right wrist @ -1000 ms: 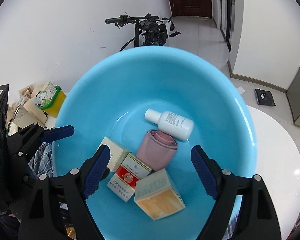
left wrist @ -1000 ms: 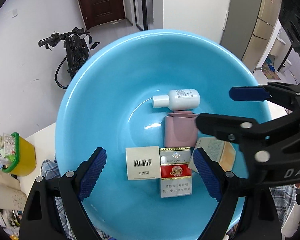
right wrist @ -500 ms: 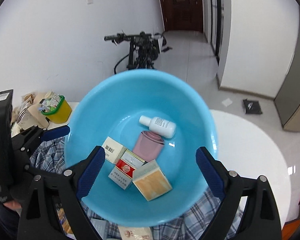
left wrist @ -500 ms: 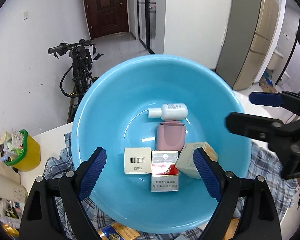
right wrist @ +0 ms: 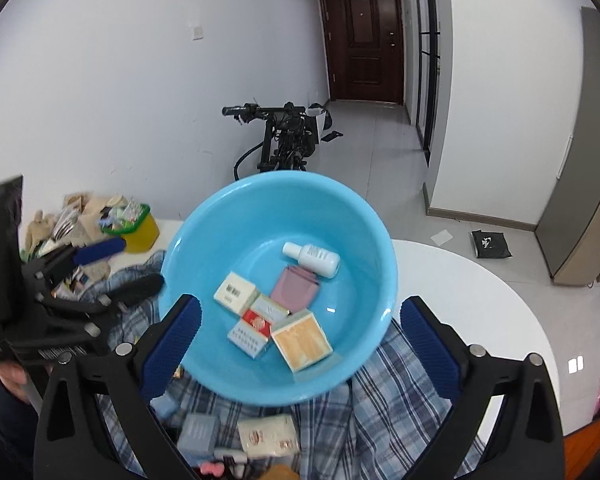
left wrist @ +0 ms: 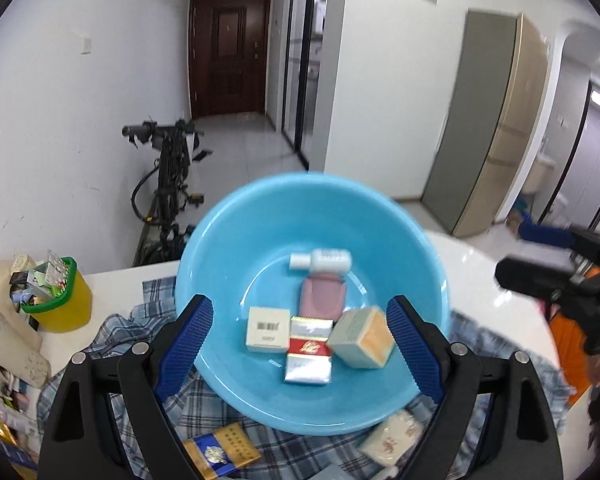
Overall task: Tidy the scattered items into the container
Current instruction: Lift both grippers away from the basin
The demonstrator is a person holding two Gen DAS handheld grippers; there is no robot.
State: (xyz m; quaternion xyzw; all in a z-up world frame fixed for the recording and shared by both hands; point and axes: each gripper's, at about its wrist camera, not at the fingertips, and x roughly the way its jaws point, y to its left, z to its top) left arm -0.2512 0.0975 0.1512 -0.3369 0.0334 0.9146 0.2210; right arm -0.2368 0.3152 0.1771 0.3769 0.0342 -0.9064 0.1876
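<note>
Both tools pulled up and back from the blue basin (left wrist: 412, 240), now smaller in both wrist views than a second ago. Left gripper (left wrist: 300, 344) spread wide, nothing between the pads. Right gripper (right wrist: 300, 340) with jaws opening, likewise empty. Ahead of and below both tools, inside the basin: white bottle (right wrist: 312, 259), pink pouch (right wrist: 296, 290), barcode box (left wrist: 268, 328), red-and-silver pack (left wrist: 309, 356), cream-and-orange box (right wrist: 302, 340). Newly exposed below the fingers, outside the basin on the plaid cloth (right wrist: 396, 400): blue-and-gold pack (left wrist: 220, 454), pale packet (right wrist: 268, 436), grey box (right wrist: 198, 432). Judged: last deposit complete, tidying only part done, next pick probably among those loose items nearest the tools.
</note>
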